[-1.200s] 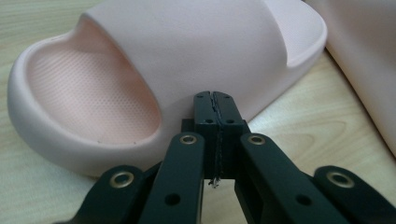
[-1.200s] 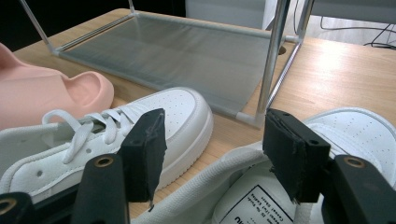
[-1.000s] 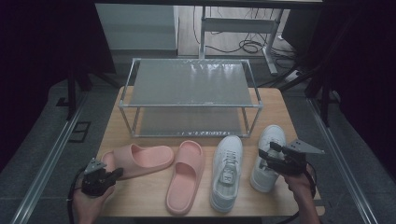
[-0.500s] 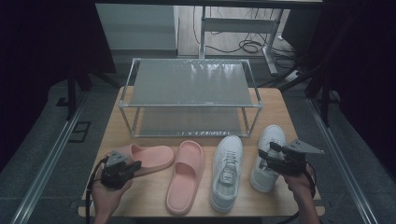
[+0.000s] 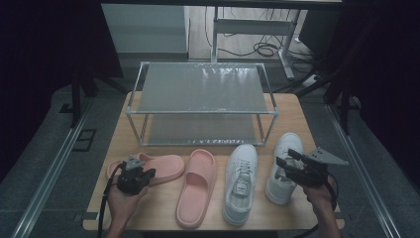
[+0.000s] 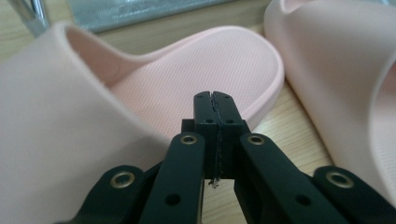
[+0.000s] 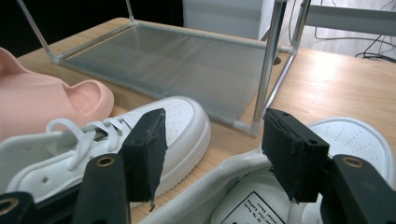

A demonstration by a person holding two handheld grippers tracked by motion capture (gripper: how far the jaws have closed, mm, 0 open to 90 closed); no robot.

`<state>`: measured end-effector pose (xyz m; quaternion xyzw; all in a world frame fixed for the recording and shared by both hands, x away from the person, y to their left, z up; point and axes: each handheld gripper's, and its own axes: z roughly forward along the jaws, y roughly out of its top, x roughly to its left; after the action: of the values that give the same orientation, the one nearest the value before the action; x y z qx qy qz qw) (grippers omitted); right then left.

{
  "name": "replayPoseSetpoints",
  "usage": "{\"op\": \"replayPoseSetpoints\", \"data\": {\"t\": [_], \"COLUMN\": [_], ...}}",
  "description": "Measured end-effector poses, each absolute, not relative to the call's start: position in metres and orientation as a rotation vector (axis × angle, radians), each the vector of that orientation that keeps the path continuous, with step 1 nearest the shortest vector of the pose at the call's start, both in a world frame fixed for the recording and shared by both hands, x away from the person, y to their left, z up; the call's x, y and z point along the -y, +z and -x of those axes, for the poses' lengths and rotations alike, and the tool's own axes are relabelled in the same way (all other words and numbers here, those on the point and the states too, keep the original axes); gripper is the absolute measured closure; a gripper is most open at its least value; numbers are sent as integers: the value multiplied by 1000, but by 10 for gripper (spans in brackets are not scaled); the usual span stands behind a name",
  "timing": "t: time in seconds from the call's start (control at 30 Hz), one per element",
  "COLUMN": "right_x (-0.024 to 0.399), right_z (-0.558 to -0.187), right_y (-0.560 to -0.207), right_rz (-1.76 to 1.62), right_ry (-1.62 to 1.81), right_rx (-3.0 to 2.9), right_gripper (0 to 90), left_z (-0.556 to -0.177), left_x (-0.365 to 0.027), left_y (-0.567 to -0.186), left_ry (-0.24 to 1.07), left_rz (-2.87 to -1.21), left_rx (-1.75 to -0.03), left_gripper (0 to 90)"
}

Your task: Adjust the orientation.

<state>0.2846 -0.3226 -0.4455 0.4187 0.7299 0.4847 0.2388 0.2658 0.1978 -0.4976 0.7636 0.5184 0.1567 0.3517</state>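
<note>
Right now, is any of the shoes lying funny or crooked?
Yes. The left pink slipper lies turned sideways on the table, its toe pointing toward the other pink slipper, which points toward the shoe rack like the two white sneakers. The shut left gripper hovers over the crooked one. Nothing looks spilled or broken.

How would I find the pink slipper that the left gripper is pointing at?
Find the metal shoe rack on the wooden table. Four shoes sit in front of it. Yours is the leftmost pink slipper, under the left gripper; it alone lies sideways, while its twin points towards the rack.
</note>
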Motion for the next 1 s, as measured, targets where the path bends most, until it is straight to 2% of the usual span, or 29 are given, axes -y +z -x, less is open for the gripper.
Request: {"op": "replayPoseSetpoints", "data": {"t": [0.37, 1.0], "right_x": [324, 325], "right_z": [-282, -283], "right_y": [-442, -442], "right_rz": [-1137, -1141], "right_ry": [1338, 1343], "right_rx": [-1986, -1991], "right_gripper": [410, 409], "left_z": [-260, -232], "left_x": [-203, -240], "left_y": [-499, -498], "left_ry": [395, 405], "left_rz": [-1983, -1974], "left_rx": [-1334, -1401], "left_gripper": [900, 900]}}
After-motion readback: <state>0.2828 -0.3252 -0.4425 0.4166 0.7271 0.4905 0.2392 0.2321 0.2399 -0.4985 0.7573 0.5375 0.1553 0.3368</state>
